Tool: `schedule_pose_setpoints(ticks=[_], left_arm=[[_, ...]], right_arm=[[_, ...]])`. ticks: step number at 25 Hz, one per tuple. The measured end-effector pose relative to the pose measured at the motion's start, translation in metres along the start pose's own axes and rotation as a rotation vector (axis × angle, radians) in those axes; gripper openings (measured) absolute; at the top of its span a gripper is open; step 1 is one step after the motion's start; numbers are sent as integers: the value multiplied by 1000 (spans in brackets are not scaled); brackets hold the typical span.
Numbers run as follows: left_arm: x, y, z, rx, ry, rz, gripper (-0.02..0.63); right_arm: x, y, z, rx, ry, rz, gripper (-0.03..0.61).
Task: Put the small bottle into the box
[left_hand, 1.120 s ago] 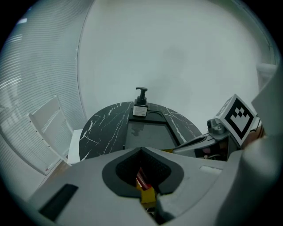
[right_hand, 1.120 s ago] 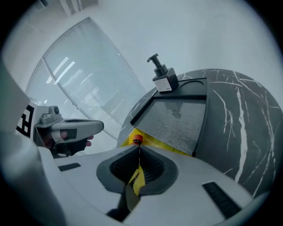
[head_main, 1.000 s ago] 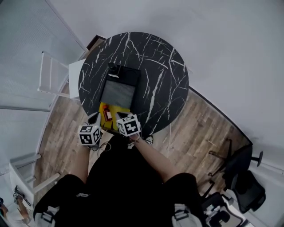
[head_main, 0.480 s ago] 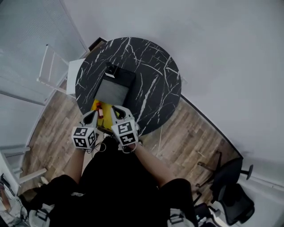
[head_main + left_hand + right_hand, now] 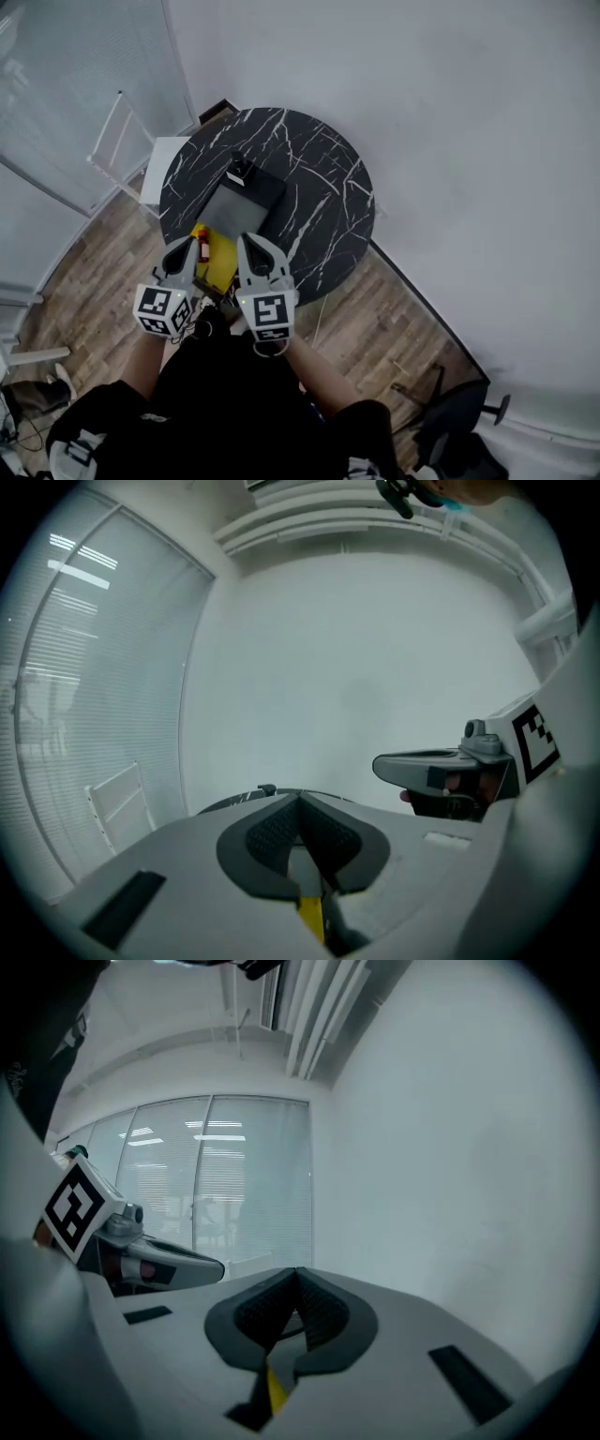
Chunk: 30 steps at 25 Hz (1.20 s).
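Note:
The small bottle [image 5: 202,246], orange-red with a dark cap, lies on a yellow sheet [image 5: 221,265] at the near edge of the round black marble table [image 5: 319,187]. Just beyond it sits the dark open box [image 5: 242,197] with a grey inside. My left gripper [image 5: 181,246] is to the left of the bottle and my right gripper [image 5: 248,242] to its right; neither touches it. Both point up and away. In the left gripper view the left gripper [image 5: 300,803] is shut and empty; in the right gripper view the right gripper [image 5: 297,1274] is too.
A small black object [image 5: 238,169] sits at the box's far corner. A white chair [image 5: 127,155] stands left of the table. There is wooden floor [image 5: 375,328] around it, a dark office chair [image 5: 455,412] at the lower right, and a glass partition with blinds [image 5: 234,1176].
Both grippers have drawn back toward my body and sit lower in the head view, and the view itself has shifted. The bottle stays on the yellow sheet.

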<state>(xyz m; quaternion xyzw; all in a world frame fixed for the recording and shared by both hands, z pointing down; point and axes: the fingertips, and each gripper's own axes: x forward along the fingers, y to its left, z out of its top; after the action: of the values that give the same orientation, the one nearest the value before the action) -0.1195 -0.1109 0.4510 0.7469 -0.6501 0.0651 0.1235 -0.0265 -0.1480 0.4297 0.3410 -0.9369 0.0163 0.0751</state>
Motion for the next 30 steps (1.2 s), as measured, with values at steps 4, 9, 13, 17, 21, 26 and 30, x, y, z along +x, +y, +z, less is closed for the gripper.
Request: schedule_pose_setpoints(ticks=[4,9,13,17,21,26,30], left_arm=[[-10,-12,29,15,-84,8,-3],[-13,-22,46,43,-136,16,-3],[-21,-33,54,60,-165,17,-3],[-26,-45,63,59,-198,1,-3],[-23,-47,64,67,-202,-10,-3],[-23,-43,62,73,-194,-2,-3],[-22,-33,62,89,-187,8,-3]], right_arm=[[-11,-1,23,-29,-58,6,-5],[-21,-7,46,11,-126,-15,-5],[-39,-11,57,17,-177,-32,-5],[-48,-15,57,-10,-164,-43,-5],[-49,-17,55,-7,-162,-56,-5],[-48,-16,53,-20,-156,-59,-5],[-41,-15,52,-46,-132,-50,-5]])
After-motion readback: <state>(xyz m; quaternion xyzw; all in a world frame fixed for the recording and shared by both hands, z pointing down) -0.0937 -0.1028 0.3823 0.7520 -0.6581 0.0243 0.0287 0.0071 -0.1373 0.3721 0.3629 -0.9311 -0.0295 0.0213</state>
